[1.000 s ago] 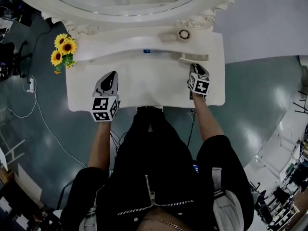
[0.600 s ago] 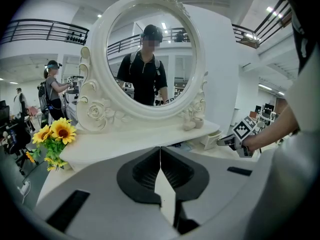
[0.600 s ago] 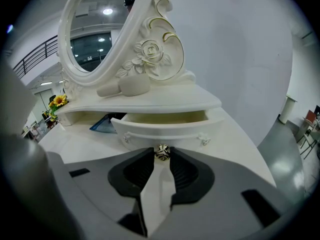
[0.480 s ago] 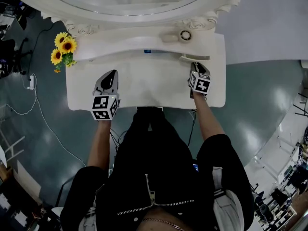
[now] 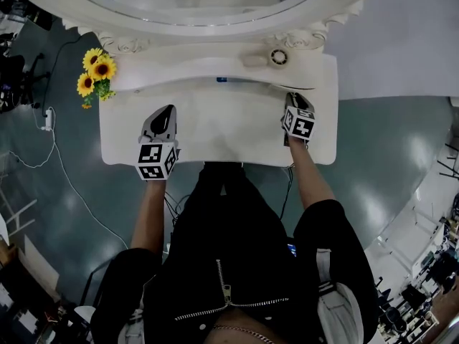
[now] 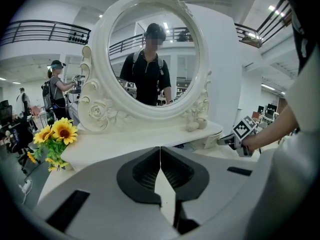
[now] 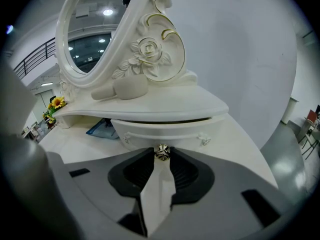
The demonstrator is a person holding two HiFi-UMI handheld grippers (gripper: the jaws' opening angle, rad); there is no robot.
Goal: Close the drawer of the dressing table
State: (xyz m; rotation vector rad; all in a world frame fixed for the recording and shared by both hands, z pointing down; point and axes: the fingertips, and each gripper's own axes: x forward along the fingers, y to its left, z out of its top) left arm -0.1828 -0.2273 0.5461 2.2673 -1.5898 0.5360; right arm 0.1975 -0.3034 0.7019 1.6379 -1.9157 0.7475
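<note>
**White curved drawer (image 7: pixel 165 129) all but shut; right tongs (image 7: pixel 161 156) on its small brass-coloured knob (image 7: pixel 161 151)**

Head view.
- The drawer lies directly ahead of the right tongs (image 5: pixel 292 97). Only a sliver shows beneath the white upper shelf (image 5: pixel 186 69).
- A second ago its front stood clearly proud of the shelf edge. The right tongs have gone forward with it.
- The left tongs (image 5: pixel 166 111) are unmoved over the white dressing-table counter (image 5: pixel 215 131), well apart from the drawer.
- A bunch of yellow sunflowers (image 5: pixel 95 74) stands out beyond their left side.

Left gripper view.
- The left tongs are pressed together with nothing between them.
- The oval white-framed mirror (image 6: pixel 100 59) rises ahead and above.
- The other gripper shows far off to the right.

Right gripper view.
- The right tongs are narrowed onto the knob, which is pinched at their very tips.
- The drawer front stands just behind the knob.
- A thin dark gap remains between the drawer front and the shelf overhead.
- A flat blue item (image 7: pixel 102 128) lies ahead and to the left of the tongs, under the shelf.

Assessment. Most of the travel appears spent, and a short straight push should seat the curved front. Pushing off-line could jam the drawer askew. The tongs have not yet let go of the knob.
</note>
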